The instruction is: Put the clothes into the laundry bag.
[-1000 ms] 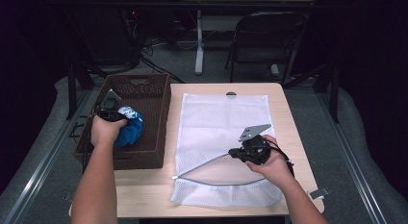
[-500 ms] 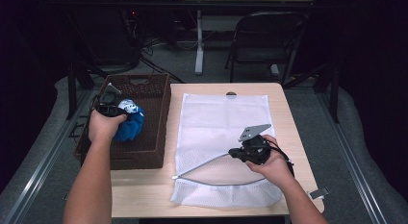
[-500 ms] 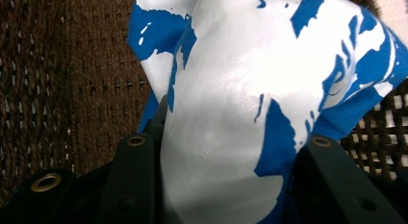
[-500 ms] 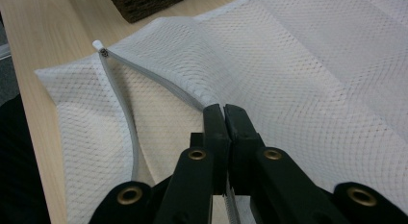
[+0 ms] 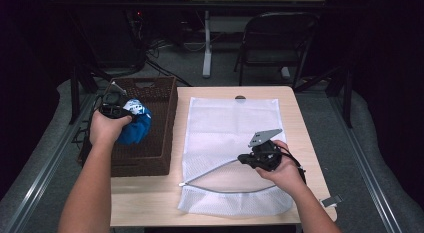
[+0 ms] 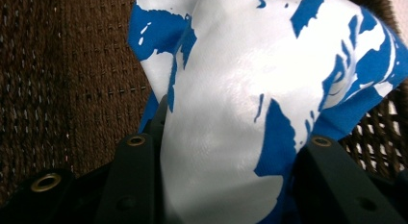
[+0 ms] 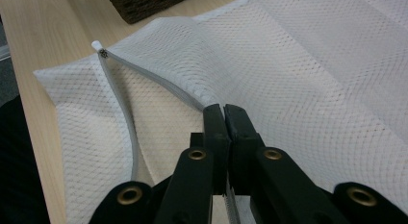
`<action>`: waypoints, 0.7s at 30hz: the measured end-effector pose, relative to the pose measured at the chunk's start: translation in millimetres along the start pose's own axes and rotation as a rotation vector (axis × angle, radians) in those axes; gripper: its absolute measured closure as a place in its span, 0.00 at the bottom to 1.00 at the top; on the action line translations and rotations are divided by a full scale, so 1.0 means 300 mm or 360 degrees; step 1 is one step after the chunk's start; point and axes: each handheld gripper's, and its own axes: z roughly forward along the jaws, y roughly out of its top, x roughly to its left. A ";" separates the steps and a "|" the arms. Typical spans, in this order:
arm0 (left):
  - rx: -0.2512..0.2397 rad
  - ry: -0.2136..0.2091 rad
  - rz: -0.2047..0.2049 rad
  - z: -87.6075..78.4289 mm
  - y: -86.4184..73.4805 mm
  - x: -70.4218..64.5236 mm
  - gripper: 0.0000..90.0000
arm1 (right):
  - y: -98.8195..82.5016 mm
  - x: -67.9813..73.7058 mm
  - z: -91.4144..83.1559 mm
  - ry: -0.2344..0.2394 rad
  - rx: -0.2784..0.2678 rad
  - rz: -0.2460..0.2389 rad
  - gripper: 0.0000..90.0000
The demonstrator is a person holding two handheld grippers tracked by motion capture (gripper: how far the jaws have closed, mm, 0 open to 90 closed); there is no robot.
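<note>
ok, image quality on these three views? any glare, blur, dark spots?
High view: table evenly lit, surroundings fall to near black, no motion blur. Left gripper view: white print on the blue cloth shows a soft sheen, cloth slightly soft up close, basket weave dim. Right gripper view: mesh bag sharp, evenly lit, jaws dark but legible.

we are seeing a woven brown wicker basket (image 5: 150,158), rough and matt. the blue and white cloth (image 6: 231,113) is looking soft, its white print slightly glossy and smooth. the white mesh bag (image 5: 230,128) is showing a fine net weave, matt, with a grey zipper (image 7: 122,123) running toward 7 o'clock. the table (image 5: 145,198) is looking like pale smooth wood. the gripper jaws are looking like matt black plastic with brass-coloured metal eyelets.
</note>
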 end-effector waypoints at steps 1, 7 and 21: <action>-0.0005 -0.0002 0.0005 -0.003 0.000 -0.003 0.64 | 0.000 0.000 0.000 0.0000 0.0000 -0.0002 0.98; -0.0001 -0.0022 0.0053 -0.027 -0.001 -0.028 0.64 | 0.000 0.000 0.000 0.0001 0.0001 0.0002 0.98; 0.0001 -0.0055 0.0121 -0.071 -0.016 -0.055 0.64 | 0.001 0.001 0.000 0.0000 0.0002 0.0004 0.98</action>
